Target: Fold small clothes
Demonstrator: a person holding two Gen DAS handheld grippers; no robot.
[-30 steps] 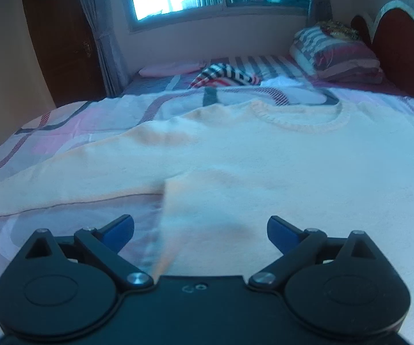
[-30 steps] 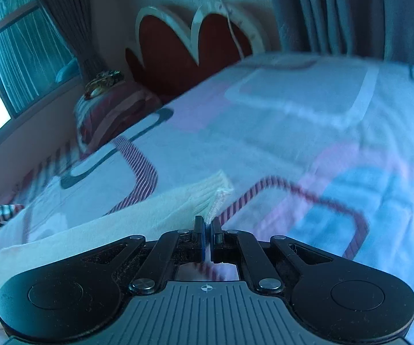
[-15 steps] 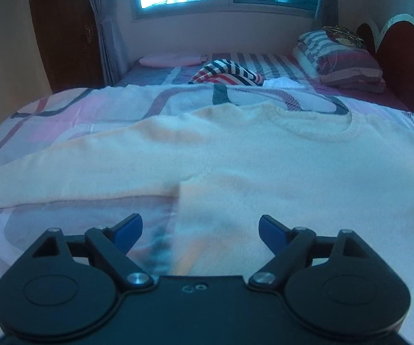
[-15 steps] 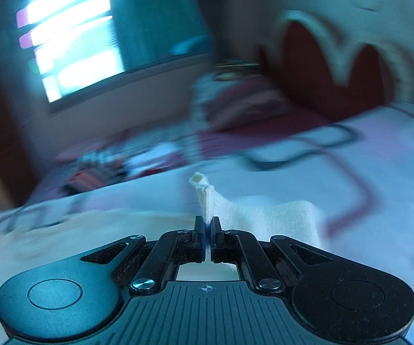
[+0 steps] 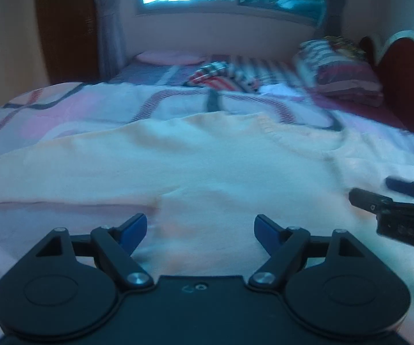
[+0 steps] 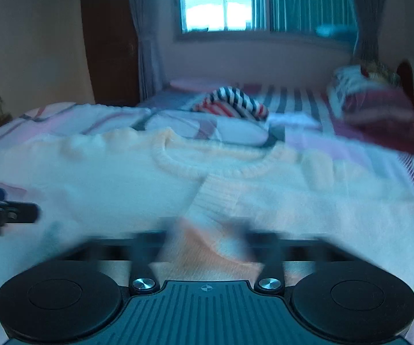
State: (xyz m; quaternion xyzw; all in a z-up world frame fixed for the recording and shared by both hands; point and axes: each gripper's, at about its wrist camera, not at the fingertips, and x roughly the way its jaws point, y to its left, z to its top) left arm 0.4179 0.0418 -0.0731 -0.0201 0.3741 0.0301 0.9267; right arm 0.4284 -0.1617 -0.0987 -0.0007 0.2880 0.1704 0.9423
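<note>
- My left claw (image 5: 199, 227) hangs over the sweater (image 5: 207, 166), jaws apart and just narrowing, nothing pinched.
- My right claw (image 6: 207, 233) has just sprung apart; the folded-in sleeve (image 6: 215, 198) lies loose between its blurred jaws.
- Sweater flat on the bed (image 5: 63, 106), collar at 12 o'clock.

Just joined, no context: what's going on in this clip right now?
A person with tongs in each hand is folding a cream sweater spread on a patterned bedspread. The right sleeve now lies folded across the sweater's body, below the collar. The right tongs have just been opening and stand open over that sleeve, blurred, no longer pinching it. The left tongs have just been closing a little but are open, holding nothing, near the left armpit. The left sleeve is not yet folded.
</note>
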